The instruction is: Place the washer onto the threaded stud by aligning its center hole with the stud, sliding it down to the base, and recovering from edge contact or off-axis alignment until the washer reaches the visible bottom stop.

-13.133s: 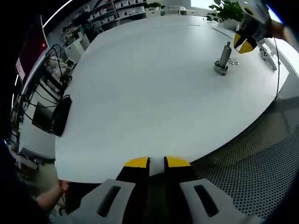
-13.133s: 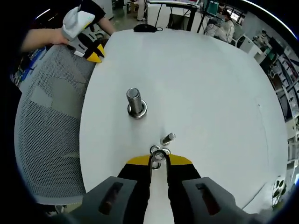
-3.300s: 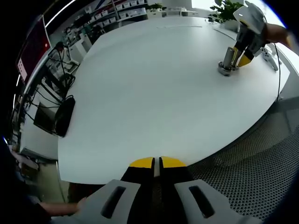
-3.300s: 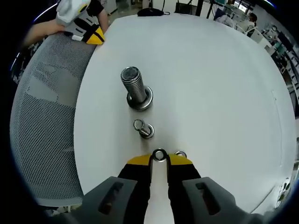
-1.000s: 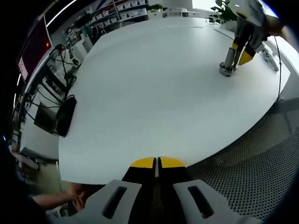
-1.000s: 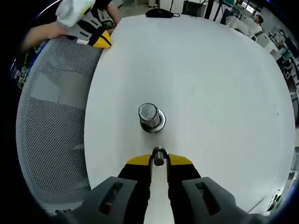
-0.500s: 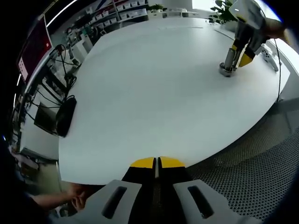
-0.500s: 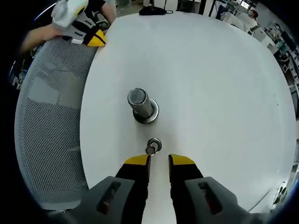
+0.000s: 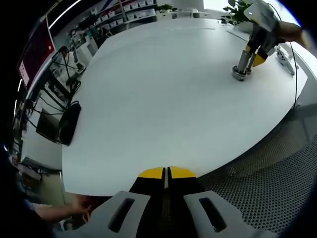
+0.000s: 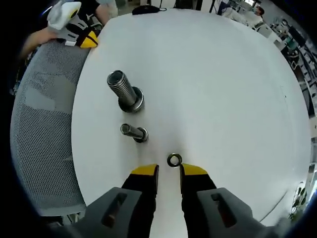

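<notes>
The threaded stud [image 10: 124, 91] stands upright on the white table [image 10: 213, 79], with a wide metal ring around its foot [image 10: 134, 105]. A loose washer [image 10: 174, 159] lies flat on the table just beyond my right gripper [image 10: 168, 171], which is open with nothing between its yellow-tipped jaws. In the left gripper view the stud [image 9: 241, 62] is far off at the upper right, and the right gripper [image 9: 257, 54] hangs close beside it. My left gripper [image 9: 166, 172] is shut and empty at the near table edge, also seen at the far corner [image 10: 81, 30].
A small bolt [image 10: 133, 132] lies on its side between the stud and the washer. A grey mesh chair back [image 10: 42, 129] runs along the table's left edge. A black mouse [image 10: 144, 9] sits at the far edge. Potted plants [image 9: 242, 10] stand past the stud.
My right gripper, shut on a washer over the stud a second ago, has opened and drawn back. The small bolt and a loose washer now lie before it. The left gripper is still.
</notes>
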{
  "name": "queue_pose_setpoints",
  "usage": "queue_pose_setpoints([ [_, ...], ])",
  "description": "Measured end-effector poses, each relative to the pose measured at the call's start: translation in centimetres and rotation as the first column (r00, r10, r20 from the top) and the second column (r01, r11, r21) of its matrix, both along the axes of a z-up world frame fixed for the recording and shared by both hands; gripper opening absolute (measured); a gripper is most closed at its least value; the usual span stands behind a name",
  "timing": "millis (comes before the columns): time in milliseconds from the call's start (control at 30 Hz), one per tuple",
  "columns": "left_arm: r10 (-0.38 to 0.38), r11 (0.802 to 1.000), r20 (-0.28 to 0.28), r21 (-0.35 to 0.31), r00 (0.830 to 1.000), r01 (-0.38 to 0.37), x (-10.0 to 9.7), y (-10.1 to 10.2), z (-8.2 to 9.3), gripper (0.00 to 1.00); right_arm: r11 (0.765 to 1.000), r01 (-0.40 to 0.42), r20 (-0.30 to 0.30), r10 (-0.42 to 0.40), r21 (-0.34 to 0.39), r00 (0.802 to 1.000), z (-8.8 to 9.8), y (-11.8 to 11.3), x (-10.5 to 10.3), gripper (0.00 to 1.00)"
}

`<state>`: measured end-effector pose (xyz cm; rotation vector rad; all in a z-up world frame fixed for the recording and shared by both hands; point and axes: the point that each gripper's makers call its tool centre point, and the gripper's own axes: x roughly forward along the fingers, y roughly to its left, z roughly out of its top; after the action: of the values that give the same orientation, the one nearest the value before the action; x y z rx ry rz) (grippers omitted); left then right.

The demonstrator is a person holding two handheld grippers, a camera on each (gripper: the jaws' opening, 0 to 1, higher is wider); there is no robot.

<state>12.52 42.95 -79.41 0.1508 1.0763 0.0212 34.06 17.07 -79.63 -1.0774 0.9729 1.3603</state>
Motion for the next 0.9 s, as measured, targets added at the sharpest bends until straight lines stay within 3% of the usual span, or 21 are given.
queue_pose_setpoints([
  [667,0.002,1.000,0.001,0.001,1.000,-0.002,-0.04,0.04,0.06,0.00,0.993,-0.113,0.004,0.114,-0.036,0.994,-0.21,0.61,0.08,0.14],
  [900,0.002,1.000,0.002,0.001,1.000,-0.002,-0.01,0.01,0.10,0.00,0.995,-0.097,0.009,0.097,-0.035,0.995,-0.26,0.69,0.15,0.13],
])
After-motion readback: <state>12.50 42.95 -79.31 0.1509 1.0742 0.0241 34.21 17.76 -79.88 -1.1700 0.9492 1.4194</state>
